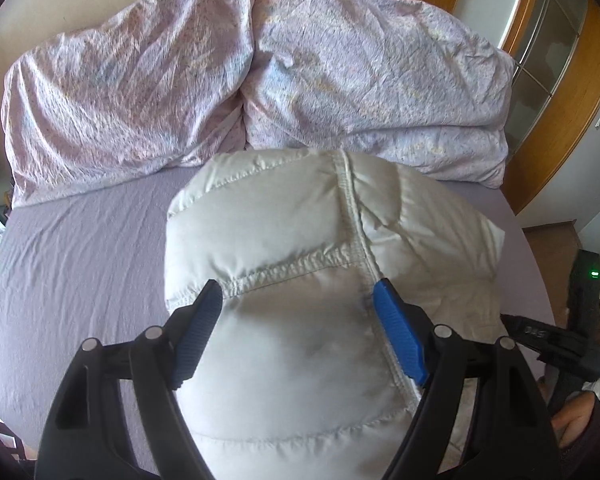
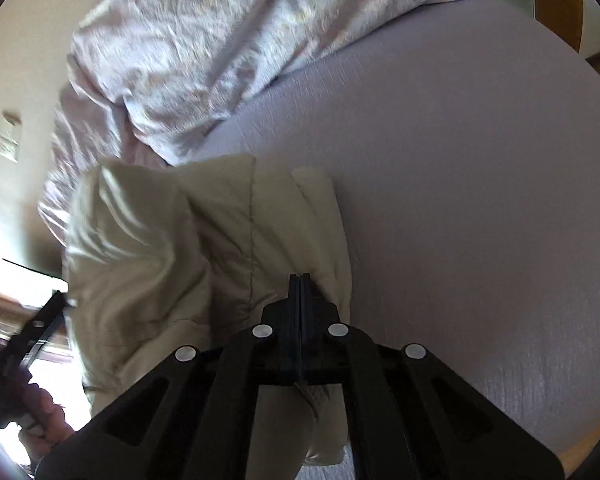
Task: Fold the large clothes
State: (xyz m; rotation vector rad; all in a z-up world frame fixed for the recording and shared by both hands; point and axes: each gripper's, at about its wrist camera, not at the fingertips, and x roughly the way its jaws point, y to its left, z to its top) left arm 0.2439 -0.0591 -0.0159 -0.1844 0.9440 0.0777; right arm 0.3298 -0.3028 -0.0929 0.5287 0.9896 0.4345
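Note:
A puffy white quilted jacket [image 1: 300, 240] lies bunched on the lilac bed sheet [image 1: 80, 264]. My left gripper [image 1: 298, 300] stands open right over it, and the jacket's bulk swells up between the blue pads [image 1: 398, 336] and spreads past both fingers. In the right wrist view the jacket [image 2: 188, 248] looks cream and fills the lower left. My right gripper [image 2: 300, 280] is shut, its tips resting at the jacket's right-hand fold. I cannot tell whether any fabric is pinched between them.
A crumpled pale floral duvet [image 1: 260, 80] is piled along the far side of the bed. Bare sheet [image 2: 480, 220] stretches to the right of the jacket. A wooden-framed glass door [image 1: 548, 60] stands at the far right. A hand [image 2: 48, 416] shows at the lower left.

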